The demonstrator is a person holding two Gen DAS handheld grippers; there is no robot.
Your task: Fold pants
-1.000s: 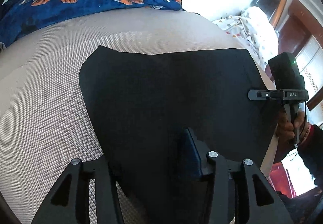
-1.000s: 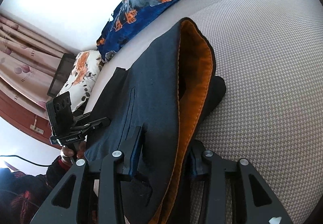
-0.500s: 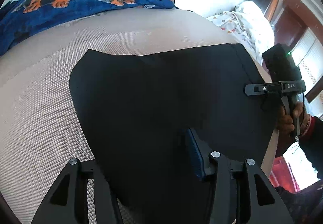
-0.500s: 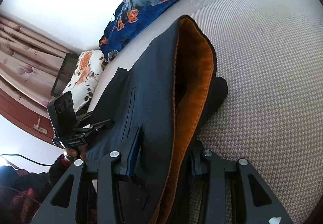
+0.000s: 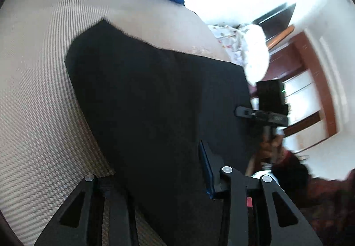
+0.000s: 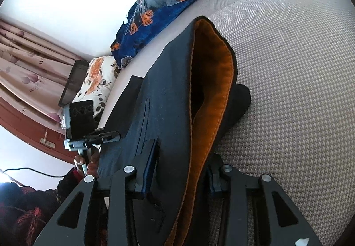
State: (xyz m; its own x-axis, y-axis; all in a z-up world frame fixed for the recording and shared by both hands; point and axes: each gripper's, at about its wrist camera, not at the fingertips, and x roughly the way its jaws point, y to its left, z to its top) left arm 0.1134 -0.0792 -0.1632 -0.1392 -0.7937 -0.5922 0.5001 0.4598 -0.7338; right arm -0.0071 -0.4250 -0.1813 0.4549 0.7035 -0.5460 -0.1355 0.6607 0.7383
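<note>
Dark navy pants [image 5: 155, 101] lie on a beige woven bed surface [image 5: 40, 112]. My left gripper [image 5: 164, 170] is shut on the pants' near edge; the cloth hides its left finger. In the right wrist view the pants [image 6: 168, 101] show an orange-lined waistband [image 6: 213, 95] standing open. My right gripper [image 6: 179, 170] is shut on the waistband end, cloth bunched between its fingers. The right gripper also shows in the left wrist view [image 5: 241, 111] at the pants' right edge. The left gripper shows in the right wrist view [image 6: 111, 135] at the pants' left edge.
A blue blanket with orange print [image 6: 168, 1] lies along the far side of the bed. A floral pillow [image 6: 95, 77] and a white dotted cloth [image 5: 241, 50] sit at the bed's end. Curtains [image 6: 26, 64] and wooden furniture [image 5: 310, 90] stand beyond.
The left wrist view has tilted and swung, so the pants now run diagonally and look blurred. The right gripper keeps its hold with little movement.
</note>
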